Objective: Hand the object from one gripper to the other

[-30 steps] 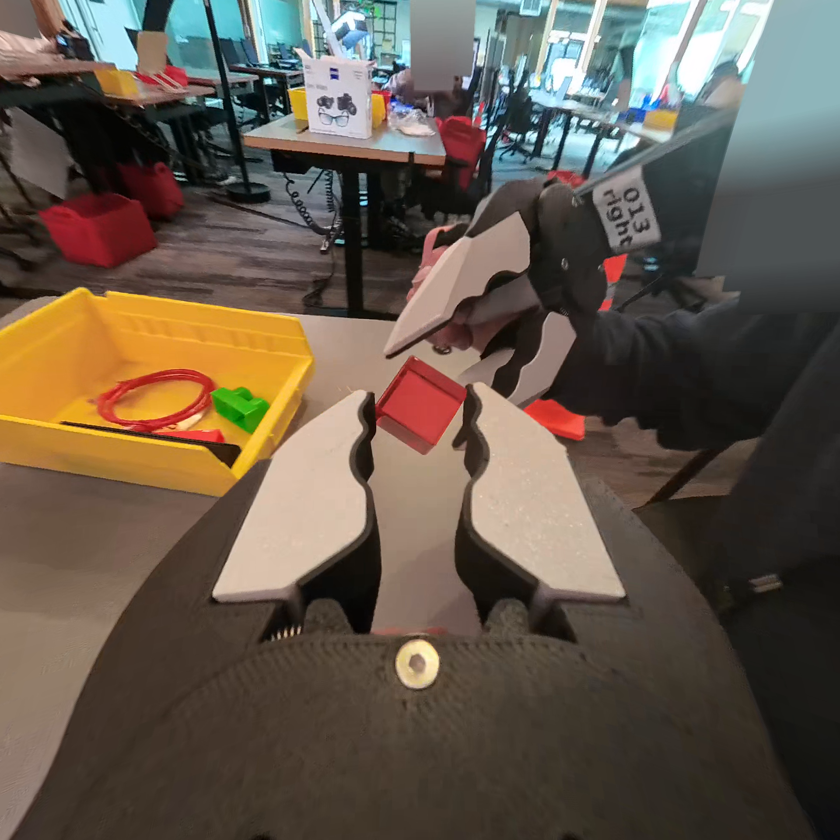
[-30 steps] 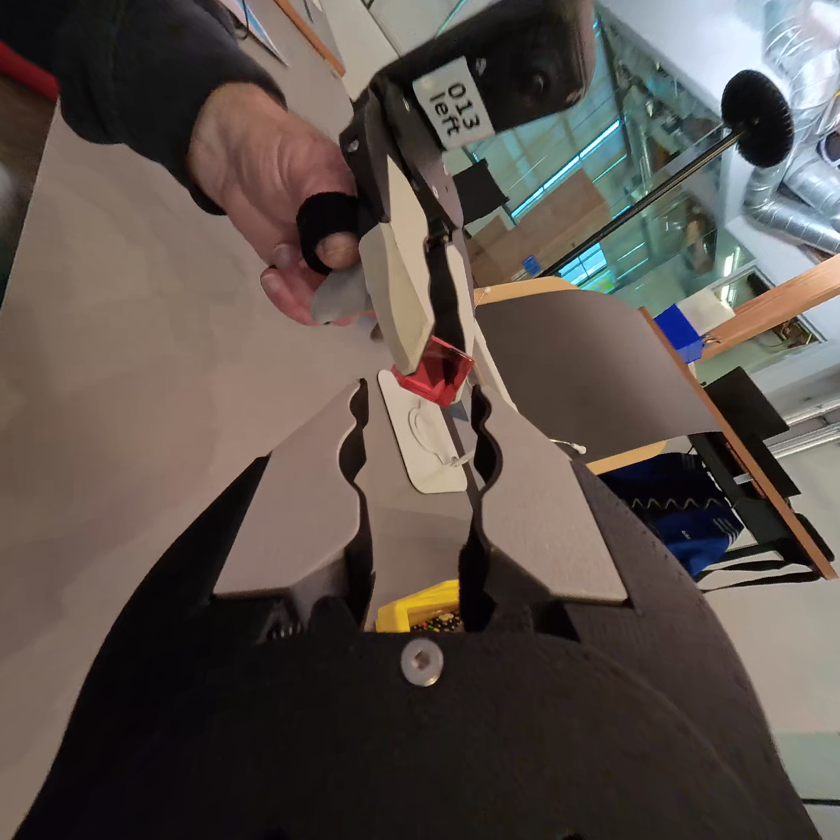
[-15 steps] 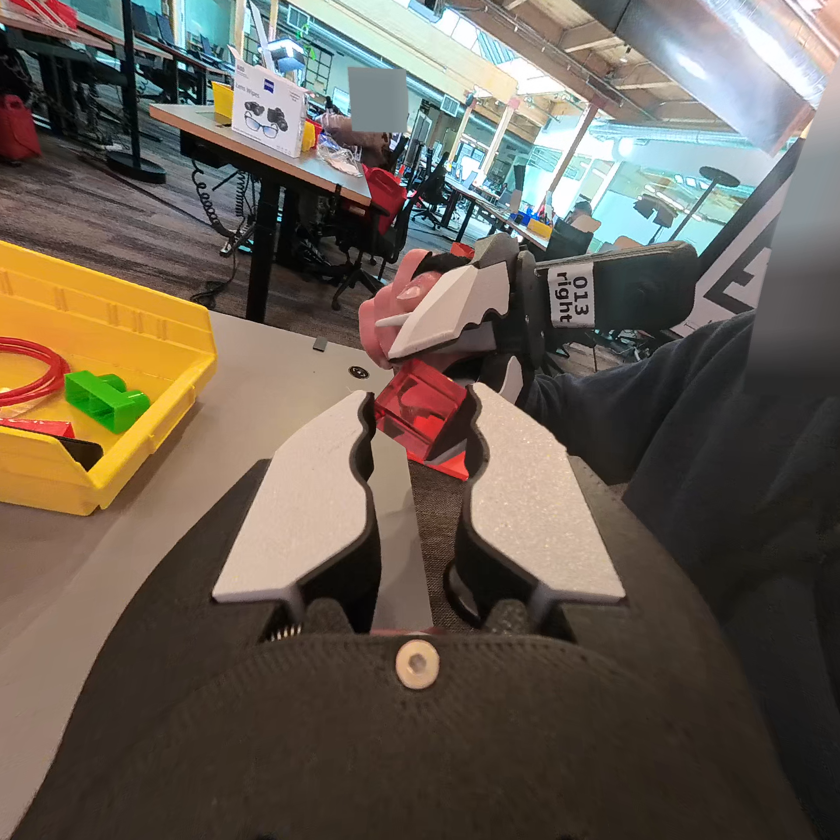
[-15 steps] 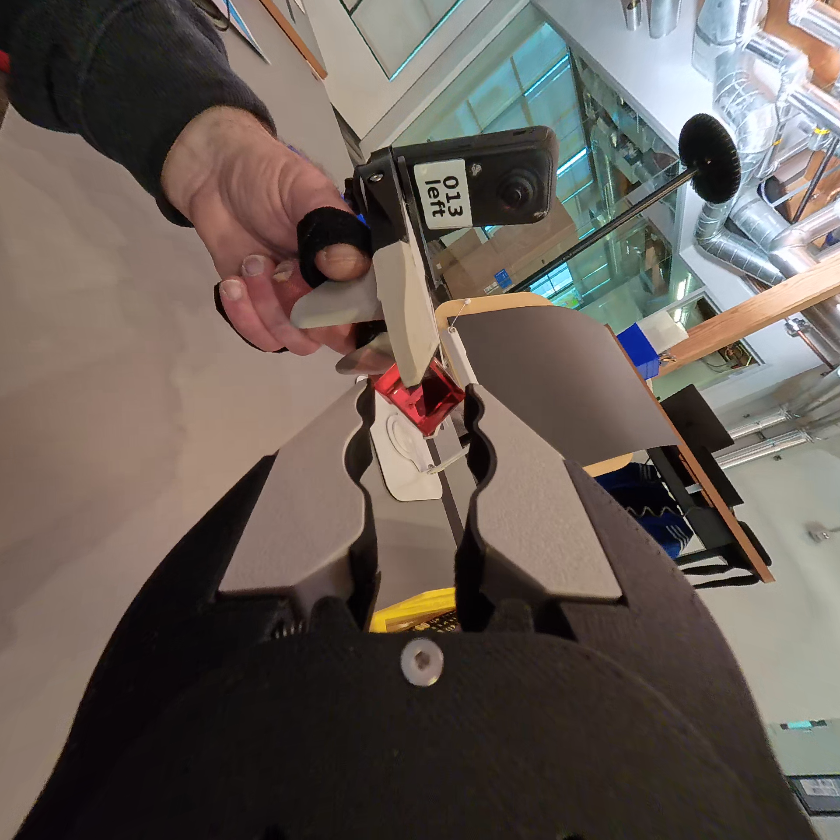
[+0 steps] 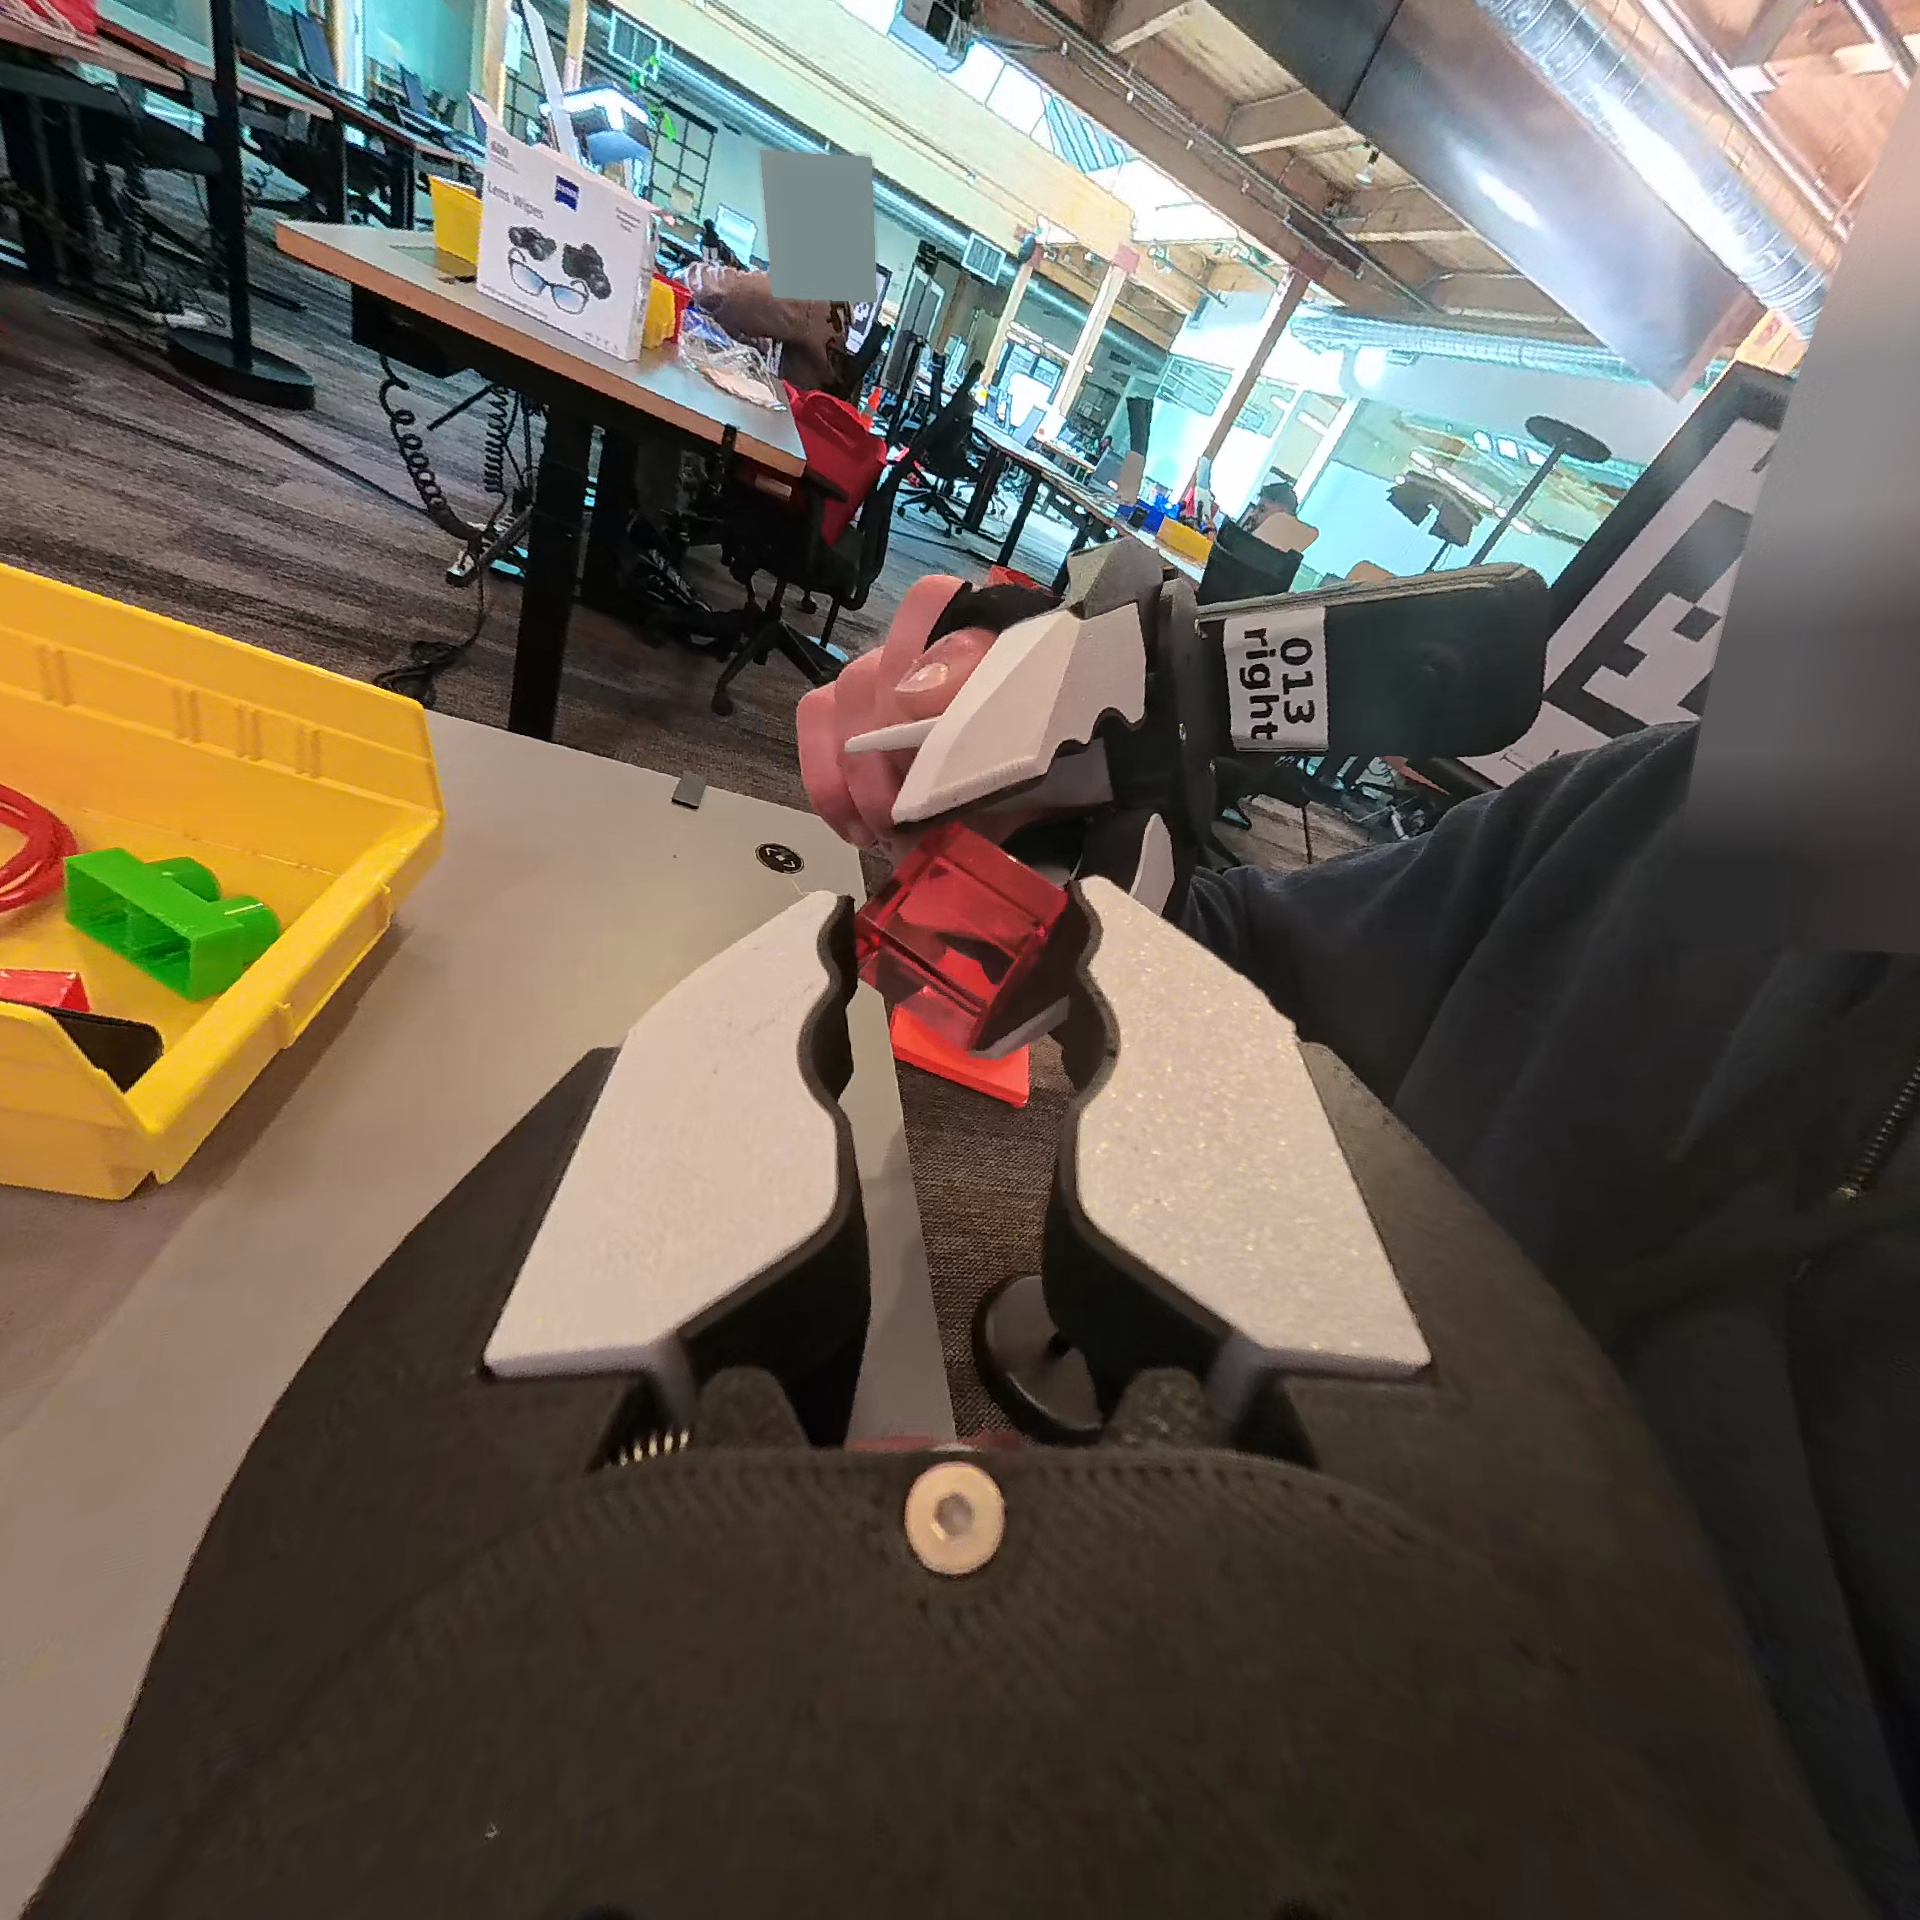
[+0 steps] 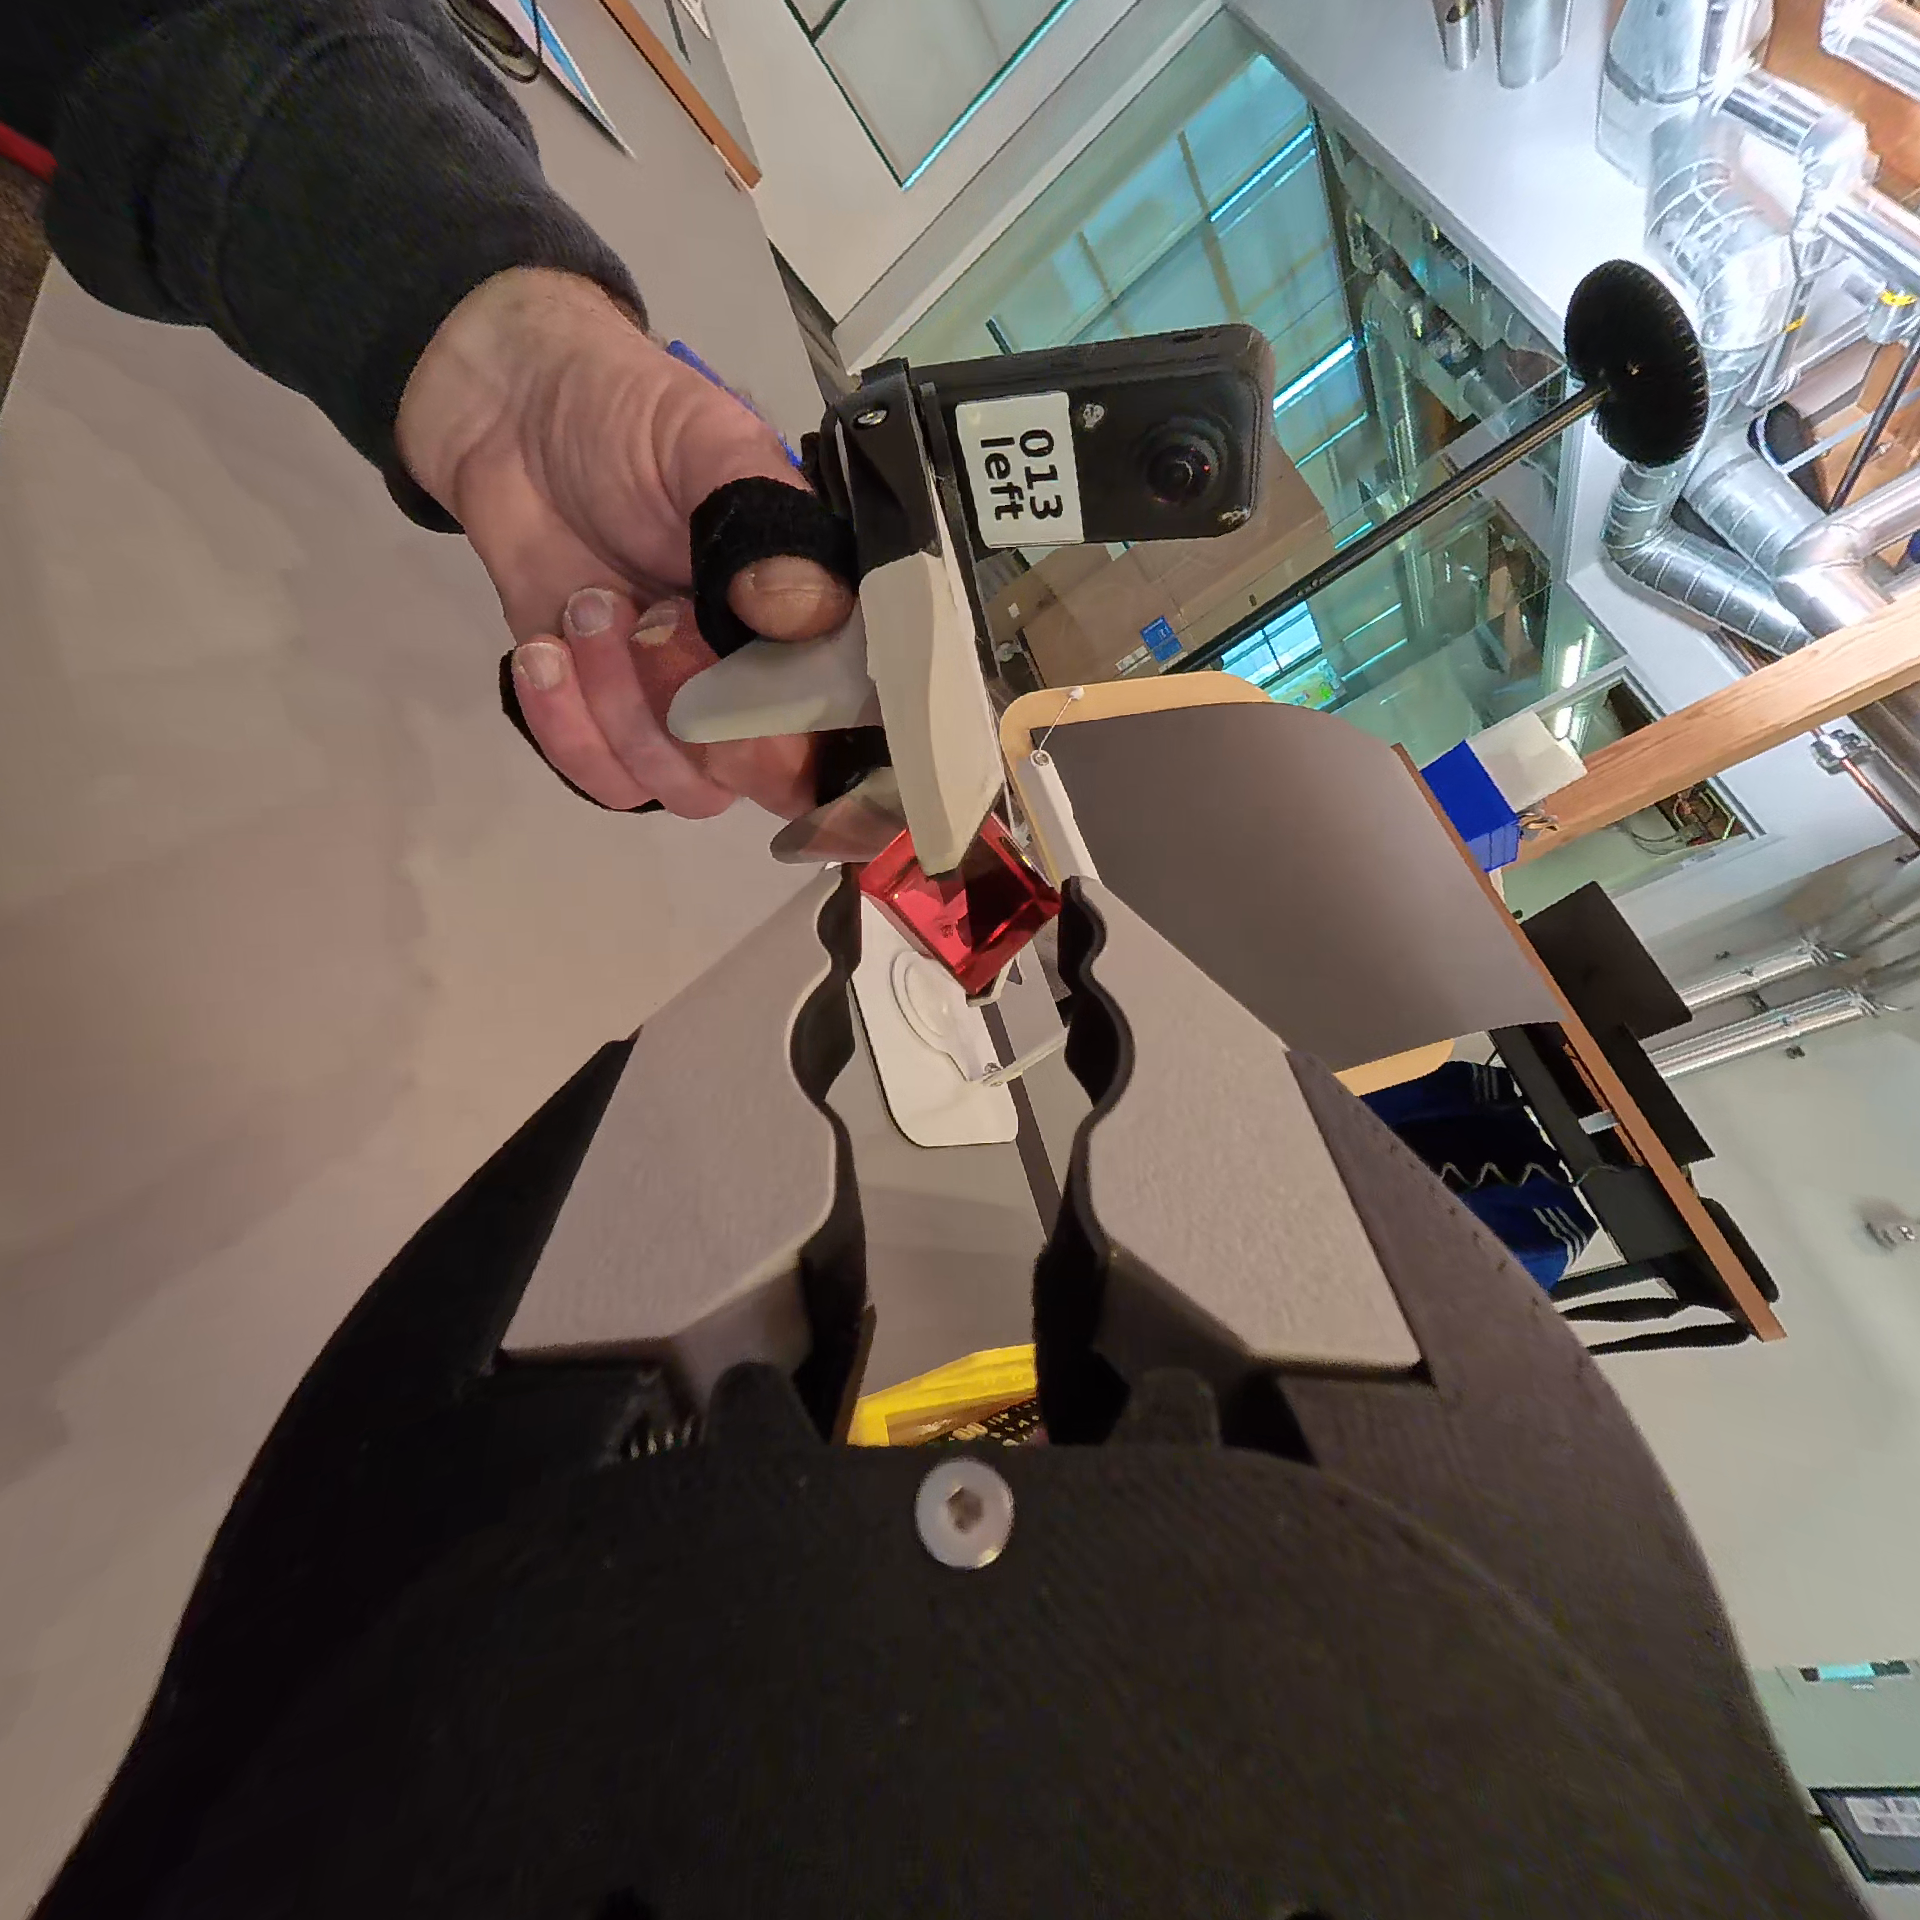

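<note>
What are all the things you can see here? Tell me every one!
red block: one, clear red, in the air between both grippers' tips
yellow bin: one, on the grey table, left
green piece: one, inside the bin
red cord: one loop, inside the bin
white box: one, on a far desk
left gripper: grey fingers, shut on the block
right gripper: grey fingers either side of the block; grip unclear
hands: two, holding the grippers

Yellow bin [image 5: 260, 790] on grey bench [image 5: 582, 862], left of claw; green block [image 5: 156, 920] and red cord [image 5: 26, 862] inside. White box [image 5: 561, 265] on far desk [image 5: 623, 390], beyond claw.
</note>
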The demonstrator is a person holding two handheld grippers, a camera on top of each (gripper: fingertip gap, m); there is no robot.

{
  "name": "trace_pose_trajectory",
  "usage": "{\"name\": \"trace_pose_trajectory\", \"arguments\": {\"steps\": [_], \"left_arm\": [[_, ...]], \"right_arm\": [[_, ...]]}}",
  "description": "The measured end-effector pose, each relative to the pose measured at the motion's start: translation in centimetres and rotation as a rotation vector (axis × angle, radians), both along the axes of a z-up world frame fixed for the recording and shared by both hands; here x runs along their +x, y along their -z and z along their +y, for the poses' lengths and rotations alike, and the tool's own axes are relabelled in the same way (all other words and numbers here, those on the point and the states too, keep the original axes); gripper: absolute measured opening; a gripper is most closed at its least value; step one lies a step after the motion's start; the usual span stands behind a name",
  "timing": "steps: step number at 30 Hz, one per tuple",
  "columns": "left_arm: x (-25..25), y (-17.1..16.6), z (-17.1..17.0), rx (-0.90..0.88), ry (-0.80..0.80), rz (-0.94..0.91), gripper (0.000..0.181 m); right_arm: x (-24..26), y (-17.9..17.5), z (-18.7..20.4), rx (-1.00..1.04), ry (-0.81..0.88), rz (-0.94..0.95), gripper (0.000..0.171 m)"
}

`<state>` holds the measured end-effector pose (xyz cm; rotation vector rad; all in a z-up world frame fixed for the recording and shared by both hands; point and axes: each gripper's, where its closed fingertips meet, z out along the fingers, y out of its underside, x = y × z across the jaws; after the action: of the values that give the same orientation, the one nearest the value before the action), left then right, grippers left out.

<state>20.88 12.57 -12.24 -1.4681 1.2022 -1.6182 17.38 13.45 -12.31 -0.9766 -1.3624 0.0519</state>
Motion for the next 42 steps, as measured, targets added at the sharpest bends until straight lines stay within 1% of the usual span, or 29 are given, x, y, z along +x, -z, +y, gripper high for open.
{"name": "trace_pose_trajectory", "arguments": {"steps": [13, 21, 25, 26, 28, 30, 31, 33, 35, 39, 41, 42], "left_arm": [[-0.3, -0.3, -0.4, 0.014, 0.014, -0.003, 0.036], [-1.1, -0.3, 0.1, 0.014, 0.010, -0.008, 0.037], [-1.3, -0.2, 0.4, 0.047, -0.009, -0.003, 0.038], [-1.3, -0.2, 0.5, 0.076, -0.021, -0.001, 0.039], [-1.4, -0.1, 0.6, 0.190, -0.072, 0.006, 0.040], [-1.6, 0.2, 0.3, 0.315, -0.090, 0.030, 0.045], [-1.7, 0.3, 0.1, 0.363, -0.092, 0.043, 0.049], [-1.9, 0.4, 0.0, 0.454, -0.108, 0.057, 0.053], [-2.1, 0.4, 0.2, 0.569, -0.151, 0.081, 0.055], [-2.1, 1.3, 0.9, 0.854, -0.244, 0.176, 0.059], [-1.7, 1.7, 0.9, 0.958, -0.273, 0.202, 0.061], [-1.5, 1.7, 1.1, 0.997, -0.314, 0.204, 0.061]], "right_arm": [[-0.1, -0.1, -0.2, -0.030, -0.021, 0.015, 0.035], [0.1, 0.0, -0.1, -0.051, -0.024, 0.032, 0.035], [0.1, -0.1, -0.1, -0.085, -0.041, 0.052, 0.035], [0.1, -0.2, -0.1, -0.099, -0.046, 0.062, 0.035], [0.2, -0.3, 0.0, -0.130, -0.055, 0.081, 0.035], [0.4, -0.4, 0.1, -0.158, -0.062, 0.099, 0.035], [0.5, -0.4, 0.1, -0.175, -0.066, 0.109, 0.035], [0.6, -0.5, 0.2, -0.215, -0.079, 0.131, 0.035], [0.6, -0.5, 0.2, -0.264, -0.096, 0.154, 0.035], [0.7, -0.8, 0.0, -0.365, -0.146, 0.228, 0.035], [0.7, -0.9, 0.0, -0.396, -0.163, 0.253, 0.035], [0.6, -0.9, 0.0, -0.413, -0.170, 0.264, 0.035]]}}
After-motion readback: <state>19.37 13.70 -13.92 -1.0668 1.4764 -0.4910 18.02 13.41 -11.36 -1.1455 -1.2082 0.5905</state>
